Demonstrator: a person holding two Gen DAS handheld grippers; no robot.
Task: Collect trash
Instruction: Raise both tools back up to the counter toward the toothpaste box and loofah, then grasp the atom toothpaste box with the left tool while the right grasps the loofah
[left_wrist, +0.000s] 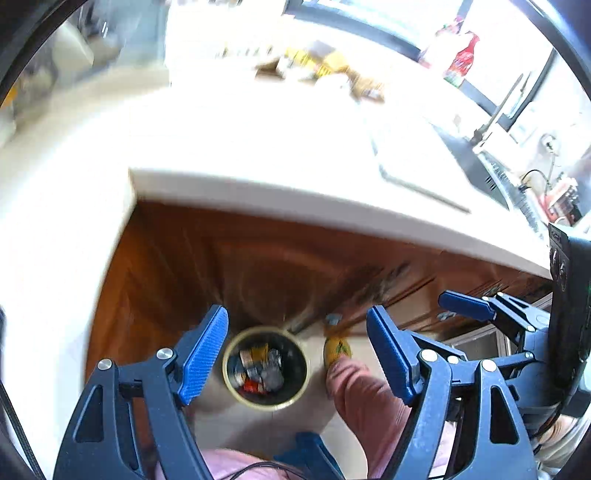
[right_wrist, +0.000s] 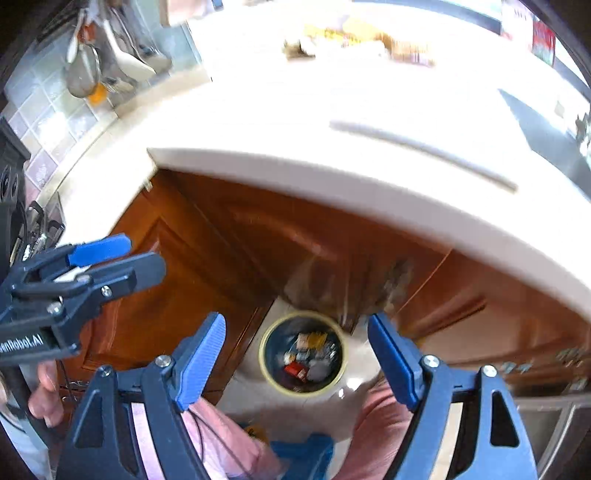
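A round trash bin (left_wrist: 265, 367) with a pale rim stands on the floor in front of wooden cabinets, with several scraps inside. It also shows in the right wrist view (right_wrist: 303, 354). My left gripper (left_wrist: 297, 354) is open and empty, high above the bin. My right gripper (right_wrist: 297, 356) is open and empty, also above the bin. The right gripper (left_wrist: 476, 308) shows at the right of the left wrist view; the left gripper (right_wrist: 99, 254) shows at the left of the right wrist view. More trash (left_wrist: 325, 70) lies blurred at the far side of the white counter, also in the right wrist view (right_wrist: 354, 40).
The white counter's edge (left_wrist: 295, 199) overhangs the wooden cabinet doors (right_wrist: 177, 273). A red bottle (left_wrist: 461, 61) stands at the back right. A sink area (left_wrist: 491, 173) is at the right. Utensils hang on a tiled wall (right_wrist: 92, 66). Pink-clad legs (left_wrist: 365, 398) stand beside the bin.
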